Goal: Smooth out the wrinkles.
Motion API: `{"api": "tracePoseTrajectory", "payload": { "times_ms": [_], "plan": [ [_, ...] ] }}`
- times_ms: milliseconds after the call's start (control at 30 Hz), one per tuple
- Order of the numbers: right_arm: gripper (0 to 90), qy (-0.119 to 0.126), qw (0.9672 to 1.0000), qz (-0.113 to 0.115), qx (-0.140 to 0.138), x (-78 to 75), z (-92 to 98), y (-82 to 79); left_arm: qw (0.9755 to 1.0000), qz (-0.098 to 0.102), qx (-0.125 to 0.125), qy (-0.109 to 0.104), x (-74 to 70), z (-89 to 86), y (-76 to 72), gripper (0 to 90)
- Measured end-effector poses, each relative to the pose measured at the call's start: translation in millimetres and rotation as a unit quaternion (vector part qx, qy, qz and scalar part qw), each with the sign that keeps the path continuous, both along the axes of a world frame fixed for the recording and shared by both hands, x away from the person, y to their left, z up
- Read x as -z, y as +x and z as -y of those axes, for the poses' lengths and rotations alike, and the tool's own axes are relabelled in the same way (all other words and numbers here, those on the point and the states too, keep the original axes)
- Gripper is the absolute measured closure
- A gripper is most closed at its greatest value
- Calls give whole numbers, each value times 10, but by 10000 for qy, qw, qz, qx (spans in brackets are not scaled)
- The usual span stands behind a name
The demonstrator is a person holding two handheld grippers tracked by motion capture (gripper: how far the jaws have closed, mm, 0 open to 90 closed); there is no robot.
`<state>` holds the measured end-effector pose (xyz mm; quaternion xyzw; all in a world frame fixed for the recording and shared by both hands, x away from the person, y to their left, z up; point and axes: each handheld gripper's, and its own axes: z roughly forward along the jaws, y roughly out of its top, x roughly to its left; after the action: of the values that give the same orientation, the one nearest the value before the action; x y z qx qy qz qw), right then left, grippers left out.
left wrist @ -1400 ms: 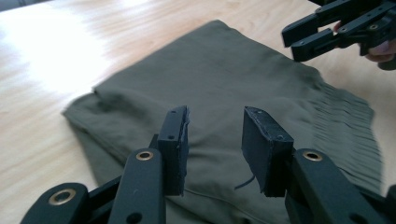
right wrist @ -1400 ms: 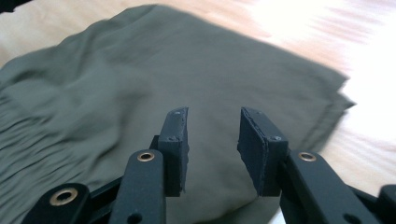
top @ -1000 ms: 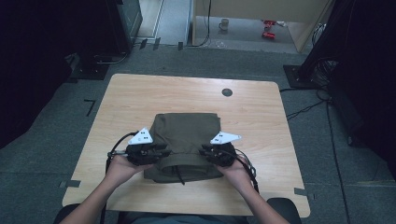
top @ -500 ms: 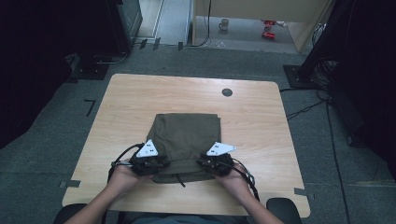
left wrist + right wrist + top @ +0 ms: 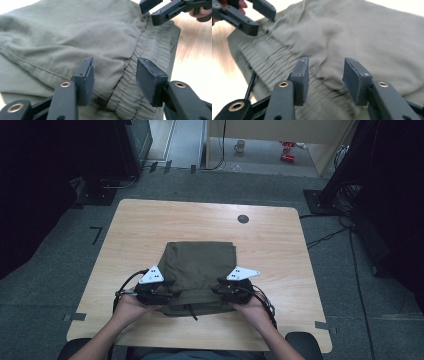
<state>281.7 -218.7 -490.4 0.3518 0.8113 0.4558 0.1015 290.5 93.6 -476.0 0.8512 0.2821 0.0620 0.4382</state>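
High view: folded olive shorts [image 5: 199, 275] sit centre-near on the table [image 5: 150, 227], waistband end toward the person. Left gripper [image 5: 167, 295] and right gripper [image 5: 220, 294] are at the two near corners of the fold, one per side, likely so the fold edge comes down square and both corners can be let go together.

Left gripper view: jaws stand apart at a middling gap and have just been opening. The elastic waistband [image 5: 140, 65] lies under and between them, but the pads aren't pressing on it, so nothing is held. The right gripper shows at top right, over the far corner.

Right gripper view: same story. Jaws part-open, just been opening, gathered cloth beneath the gap, no pinch. A dark drawcord [image 5: 250, 86] trails off the waistband at left, hanging toward the table edge.

My read: this is the release after laying a fold, with both hands low and symmetric to keep the stack from skewing. Next is probably backing off or re-gripping for another fold. Risk: a pad snagging the gathers on the way out and dragging the top layer.
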Motion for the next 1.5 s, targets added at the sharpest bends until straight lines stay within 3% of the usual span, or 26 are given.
{"api": "tracePoseTrajectory", "payload": {
  "times_ms": [233, 400, 600, 767, 867, 1000, 1167, 1267, 1500],
  "plan": [
    [498, 62, 9997, 133, 197, -51, 154, 86, 9996, 68, -208, -196, -58, -134, 89, 423],
    [455, 54, 9991, 264, 313, -40, 251, 129, 9990, 132, -413, -135, -47, -265, 188, 400],
    [415, -49, 9983, 240, 522, -28, 413, 228, 9974, 171, -690, -92, -16, -427, 303, 386],
    [402, 40, 9960, 180, 874, -1, 589, 345, 9951, 237, -962, -77, 21, -571, 406, 377],
    [398, -3, 9943, 278, 1031, 15, 679, 389, 9936, 232, -1102, -82, 46, -642, 457, 377],
    [393, 18, 9922, 308, 1204, 39, 787, 423, 9916, 248, -1264, 89, 75, -722, 546, 377],
    [391, 12, 9898, 302, 1392, 74, 923, 475, 9886, 117, -1502, 73, 123, -819, 647, 378],
    [389, -190, 9886, 332, 1458, 91, 1005, 527, 9872, 158, -1582, 133, 155, -870, 686, 378],
    [386, -108, 9835, 118, 1802, 181, 1208, 641, 9813, 153, -1898, 280, 257, -1009, 801, 380]
  ]
}}
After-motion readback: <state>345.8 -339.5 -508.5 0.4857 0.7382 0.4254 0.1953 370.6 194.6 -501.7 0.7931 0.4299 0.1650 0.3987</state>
